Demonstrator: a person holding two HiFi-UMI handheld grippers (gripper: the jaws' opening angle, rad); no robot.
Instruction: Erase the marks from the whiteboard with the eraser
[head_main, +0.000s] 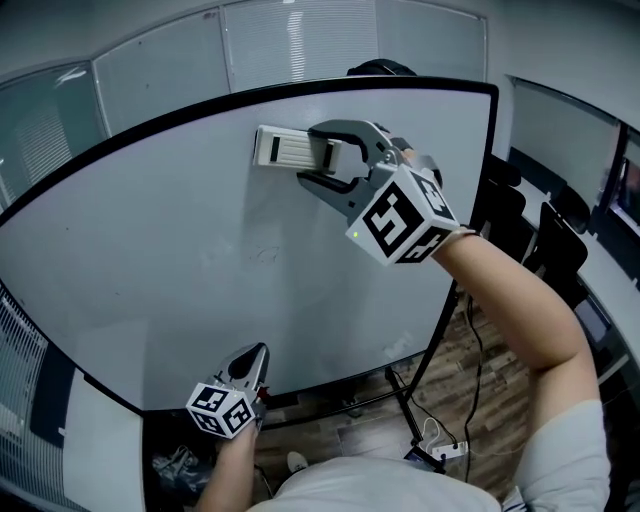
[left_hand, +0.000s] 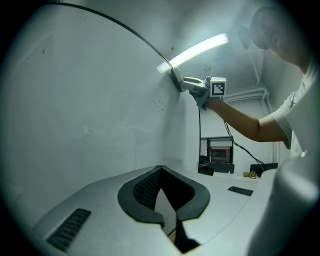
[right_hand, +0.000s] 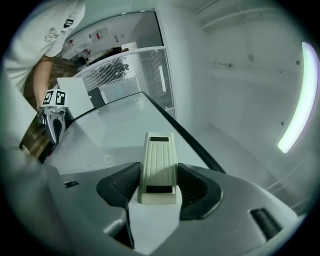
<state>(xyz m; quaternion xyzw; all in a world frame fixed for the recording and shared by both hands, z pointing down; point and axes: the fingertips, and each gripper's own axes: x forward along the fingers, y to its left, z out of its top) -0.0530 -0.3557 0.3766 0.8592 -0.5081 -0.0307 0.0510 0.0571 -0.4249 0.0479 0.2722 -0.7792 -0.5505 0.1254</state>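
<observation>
The whiteboard fills most of the head view. A cream ribbed eraser lies flat against its upper middle, and my right gripper is shut on the eraser's right end. In the right gripper view the eraser sits between the two dark pads. A faint scribble remains on the board below the eraser, also visible as a small mark. My left gripper hangs low by the board's bottom edge, shut and holding nothing, its jaws meeting at the tips.
The board's stand legs rest on a wooden floor with cables and a power strip. Dark office chairs stand at the right. Glass partitions run behind the board.
</observation>
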